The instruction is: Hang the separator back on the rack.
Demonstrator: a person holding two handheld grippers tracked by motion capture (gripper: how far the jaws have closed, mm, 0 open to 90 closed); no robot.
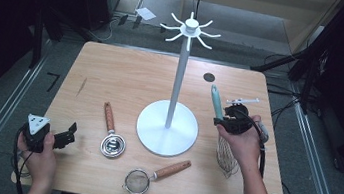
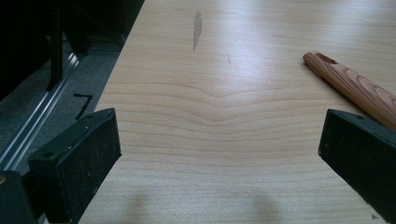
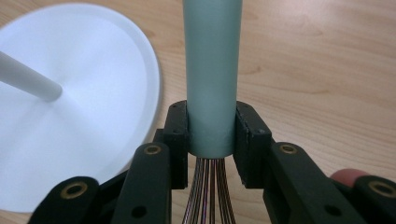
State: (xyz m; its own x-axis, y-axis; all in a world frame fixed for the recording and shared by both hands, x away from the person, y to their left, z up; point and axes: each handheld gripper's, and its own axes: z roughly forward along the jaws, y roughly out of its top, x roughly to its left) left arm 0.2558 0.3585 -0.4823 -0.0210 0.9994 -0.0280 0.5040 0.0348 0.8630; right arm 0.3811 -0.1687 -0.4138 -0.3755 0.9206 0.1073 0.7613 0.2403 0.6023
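Right gripper [image 3: 211, 133]: both fingers [image 3: 180, 140] clamp the lower end of the whisk [image 3: 212, 74] handle, just above the wires. Whisk position: held beside the white stand [image 1: 168, 127], teal handle tilted up, wire head hanging over the desk [image 1: 128, 71] near its right edge. Left gripper [image 2: 219, 154]: fingers spread wide, nothing between them, low over the desk's left front corner, near a wooden-handled strainer [image 1: 113, 139].

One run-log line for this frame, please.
right gripper: shut on whisk, lifted | left gripper: open, idle | stand: hooks bare
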